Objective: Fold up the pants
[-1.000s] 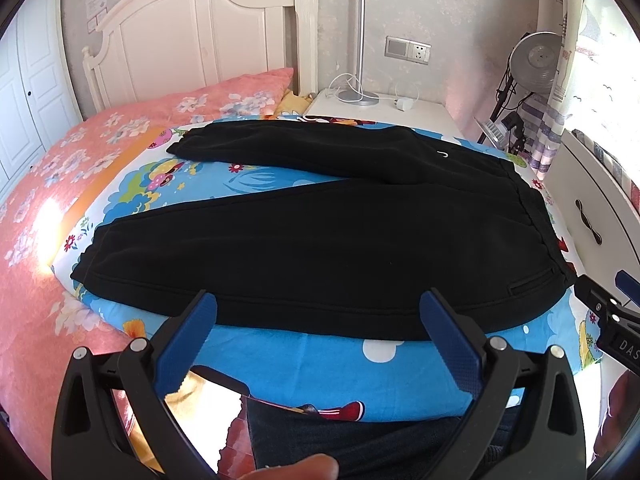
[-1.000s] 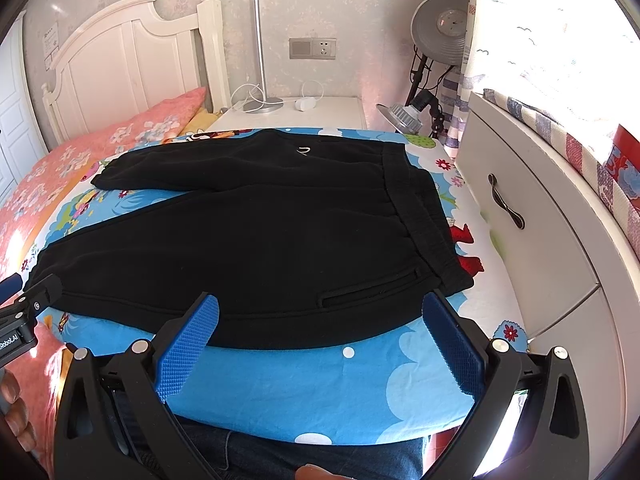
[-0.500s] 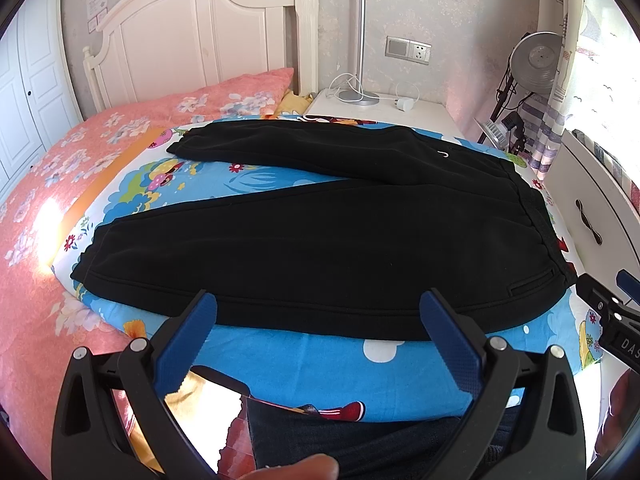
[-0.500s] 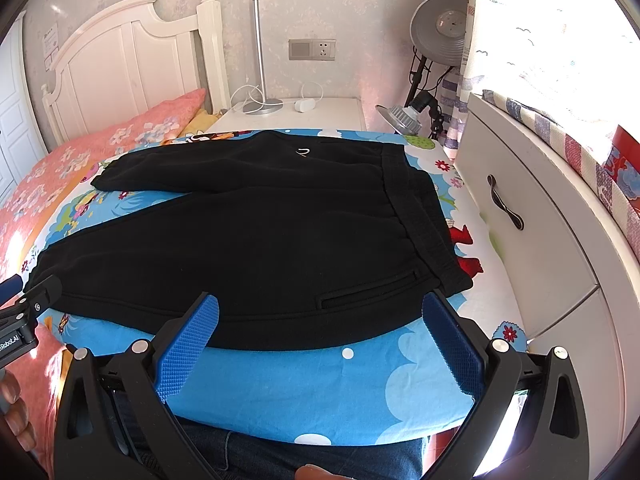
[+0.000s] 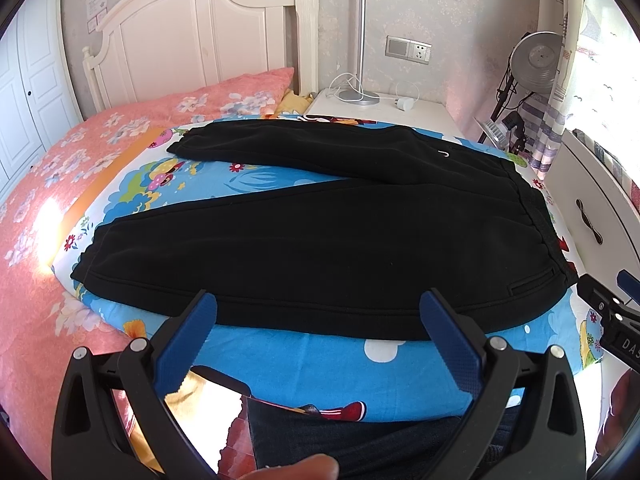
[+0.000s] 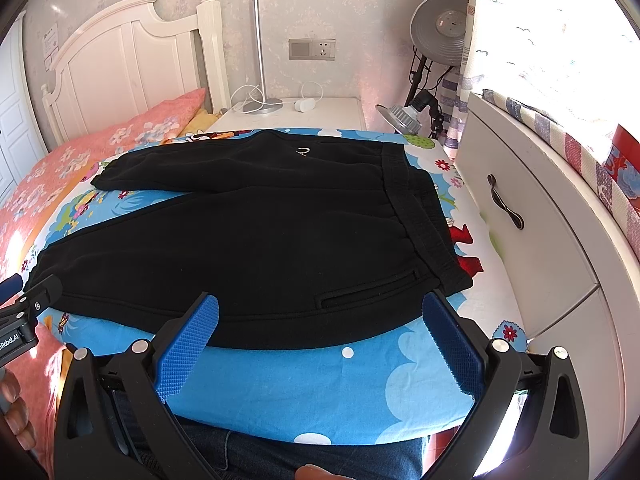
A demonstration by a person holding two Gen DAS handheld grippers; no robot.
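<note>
Black pants (image 5: pixel 320 240) lie flat on a blue cartoon-print blanket (image 5: pixel 320 364), waistband to the right, legs spread in a V toward the left. They also show in the right wrist view (image 6: pixel 260 240). My left gripper (image 5: pixel 318 312) is open and empty, held over the near edge of the near leg. My right gripper (image 6: pixel 320 312) is open and empty, over the near edge by the hip pocket (image 6: pixel 368 292) and waistband (image 6: pixel 420 216). Each gripper's tip shows at the edge of the other's view.
The blanket covers a board on a pink floral bed (image 5: pixel 48 200) with a white headboard (image 5: pixel 192 40). A nightstand (image 6: pixel 296 114) with a lamp stands behind. A white drawer cabinet (image 6: pixel 532 216) runs along the right. A fan (image 6: pixel 438 36) stands in the corner.
Both grippers have risen or drawn back very slightly; the pants lie unchanged and both grippers stay open.
</note>
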